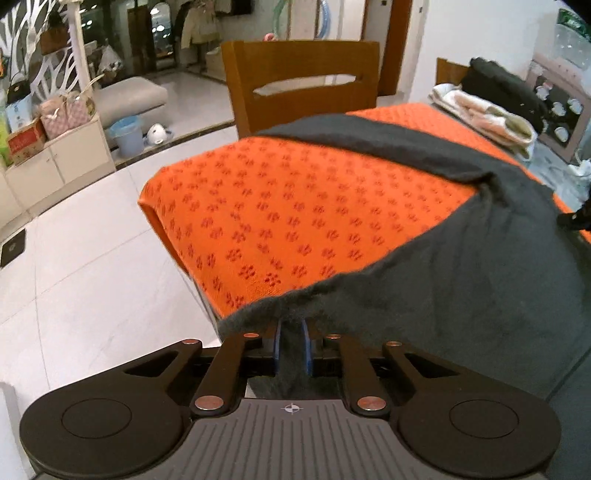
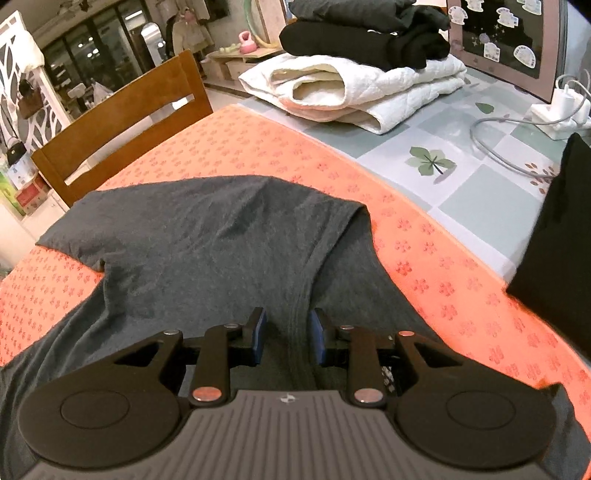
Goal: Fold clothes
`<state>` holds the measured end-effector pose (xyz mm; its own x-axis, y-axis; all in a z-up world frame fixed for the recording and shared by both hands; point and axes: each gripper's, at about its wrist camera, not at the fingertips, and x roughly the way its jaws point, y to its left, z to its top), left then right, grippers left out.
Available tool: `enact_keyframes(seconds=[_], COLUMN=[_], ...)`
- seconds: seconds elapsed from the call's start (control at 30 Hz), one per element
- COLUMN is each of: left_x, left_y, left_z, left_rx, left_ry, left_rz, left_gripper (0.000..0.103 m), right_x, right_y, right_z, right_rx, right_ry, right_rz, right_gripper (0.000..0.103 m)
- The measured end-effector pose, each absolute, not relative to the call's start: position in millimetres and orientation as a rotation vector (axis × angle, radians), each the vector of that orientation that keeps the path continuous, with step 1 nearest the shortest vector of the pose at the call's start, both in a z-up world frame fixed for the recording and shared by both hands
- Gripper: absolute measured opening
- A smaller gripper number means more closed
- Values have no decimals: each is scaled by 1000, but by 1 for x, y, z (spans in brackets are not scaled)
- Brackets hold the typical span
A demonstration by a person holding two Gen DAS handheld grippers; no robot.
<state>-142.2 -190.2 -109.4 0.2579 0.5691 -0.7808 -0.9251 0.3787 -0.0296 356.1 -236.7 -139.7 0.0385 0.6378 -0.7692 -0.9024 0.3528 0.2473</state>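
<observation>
A dark grey T-shirt [image 1: 461,251] lies on an orange patterned cloth [image 1: 280,206] that covers the table. My left gripper [image 1: 293,332] is shut on the shirt's near edge at the table's front; the fabric drapes over its blue pads. In the right wrist view the same shirt [image 2: 207,243] spreads away from me, one sleeve reaching left. My right gripper [image 2: 288,328] has its blue pads a little apart with a seamed fold of the shirt between them; the pads seem to press on it.
A wooden chair [image 1: 303,85] stands at the far side of the table, also in the right view [image 2: 122,125]. Folded white bedding [image 2: 354,88] with black clothes [image 2: 365,33] on top lies at the back right. A black garment [image 2: 554,236] lies at right, near a white cable [image 2: 498,147].
</observation>
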Motion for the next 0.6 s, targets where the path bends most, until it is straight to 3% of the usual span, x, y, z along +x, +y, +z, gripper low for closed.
enact_keyframes(seconds=[0.17,0.2,0.23,0.6], left_x=[-142,-143,-143,-142], left_y=[-193,-193,-193,-191], left_z=[-112,-112,-112,-114], left_rx=[-555,-554,-553,-544], left_ry=[757,755,754,744], left_rz=[1103,1103,1104,1121], left_gripper=[14,14,15,16], right_x=[358,357,356,362], right_y=[-228,-226,-224,-214], right_z=[-140,-139,-139,-134], right_rx=[-370,-383,-396,-515], right_ry=[935,930,924,811], right_rz=[1232,1237,1241,1167], right_gripper=[23,8,4,3])
